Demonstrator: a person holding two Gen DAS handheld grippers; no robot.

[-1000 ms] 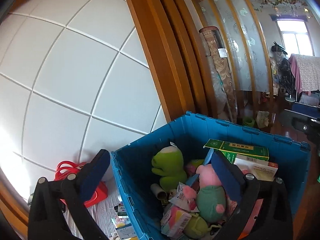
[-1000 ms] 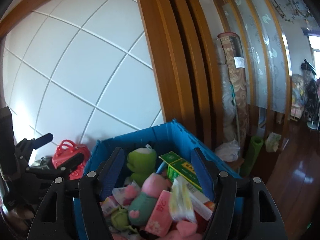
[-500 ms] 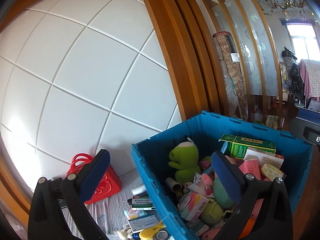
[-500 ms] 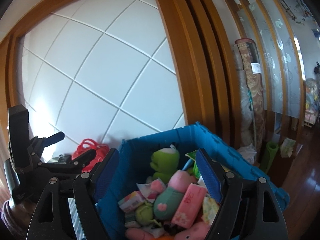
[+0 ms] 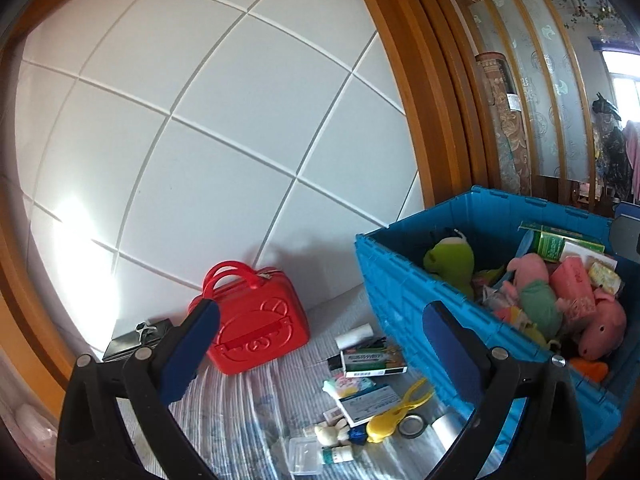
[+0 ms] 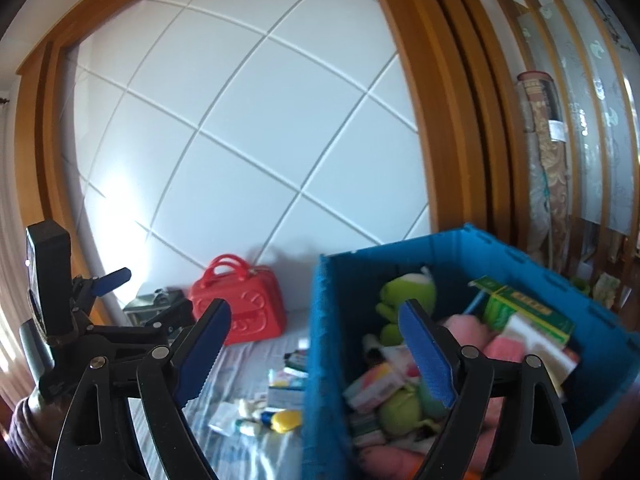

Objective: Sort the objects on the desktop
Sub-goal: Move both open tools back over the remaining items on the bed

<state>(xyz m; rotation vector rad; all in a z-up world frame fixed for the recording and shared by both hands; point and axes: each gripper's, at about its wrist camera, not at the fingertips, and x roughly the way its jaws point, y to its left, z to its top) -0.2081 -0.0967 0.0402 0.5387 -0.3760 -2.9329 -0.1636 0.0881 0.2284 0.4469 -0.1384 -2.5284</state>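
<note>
A blue crate point(image 5: 404, 300) point(image 6: 320, 360) full of plush toys and boxes stands on the right of the striped tabletop. A green frog plush point(image 5: 450, 260) point(image 6: 404, 296) and a pink pig plush point(image 5: 532, 288) lie in it. Loose items lie left of the crate: a green-white box point(image 5: 374, 360), a yellow clip point(image 5: 396, 412), tape rolls point(image 5: 412, 426), a small bottle point(image 5: 336, 456). My left gripper point(image 5: 320, 356) is open and empty above them. My right gripper point(image 6: 316, 356) is open and empty over the crate's left wall. The left gripper also shows in the right wrist view point(image 6: 132, 296).
A red toy case point(image 5: 256, 320) point(image 6: 240, 300) stands against the white panelled wall point(image 5: 200, 140). A dark clip box point(image 5: 132, 338) sits left of it. Wooden door frames point(image 5: 432, 100) and a rolled rug point(image 5: 508, 128) stand behind the crate.
Both views have swung left and down: the crate has shifted right, and the red case and the loose items on the tabletop have come into view. Both grippers stay open.
</note>
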